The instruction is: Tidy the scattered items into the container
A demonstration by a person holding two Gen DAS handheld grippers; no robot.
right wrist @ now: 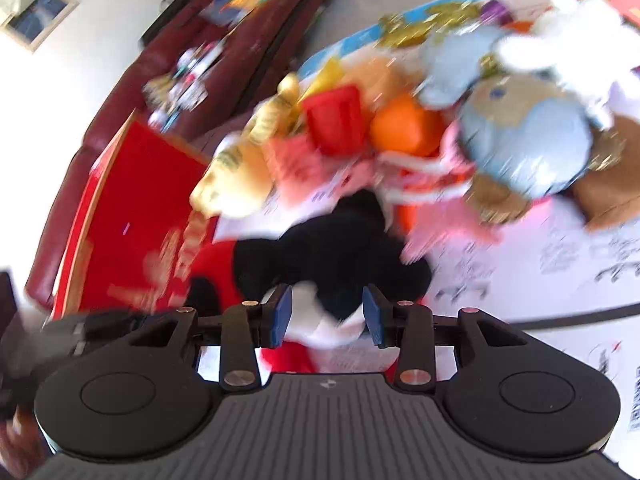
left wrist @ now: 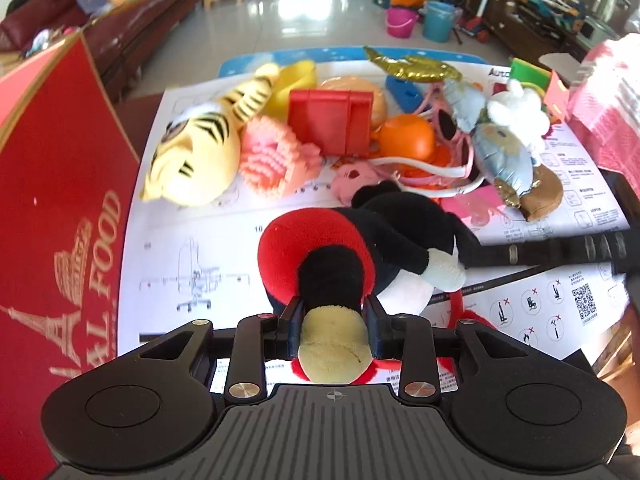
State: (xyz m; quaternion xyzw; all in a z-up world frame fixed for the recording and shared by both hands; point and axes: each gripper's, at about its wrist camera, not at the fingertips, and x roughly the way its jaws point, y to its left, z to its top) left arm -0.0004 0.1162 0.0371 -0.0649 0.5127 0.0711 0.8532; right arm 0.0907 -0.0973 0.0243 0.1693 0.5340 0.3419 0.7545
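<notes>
A black, red and white mouse plush (left wrist: pixel 360 236) lies on the paper-covered table. My left gripper (left wrist: pixel 332 316) is shut on its yellow foot (left wrist: pixel 334 348). My right gripper (right wrist: pixel 326 314) shows in its own blurred view, jaws apart around the plush's white hand (right wrist: pixel 312 308); its arm also shows in the left wrist view (left wrist: pixel 560 248) by that hand. The red box (left wrist: pixel 60 220) stands at the left. Behind lie a tiger plush (left wrist: pixel 200 152), a pink block toy (left wrist: pixel 272 156), a red holder (left wrist: pixel 328 120) and an orange cup (left wrist: pixel 406 136).
A foil balloon doll (left wrist: pixel 504 160), a white plush (left wrist: pixel 520 112), a brown plush (left wrist: pixel 544 196) and a gold foil piece (left wrist: pixel 416 66) lie at the right. A pink cloth (left wrist: pixel 608 92) is at the far right. A sofa (left wrist: pixel 120 32) and buckets (left wrist: pixel 438 20) stand beyond.
</notes>
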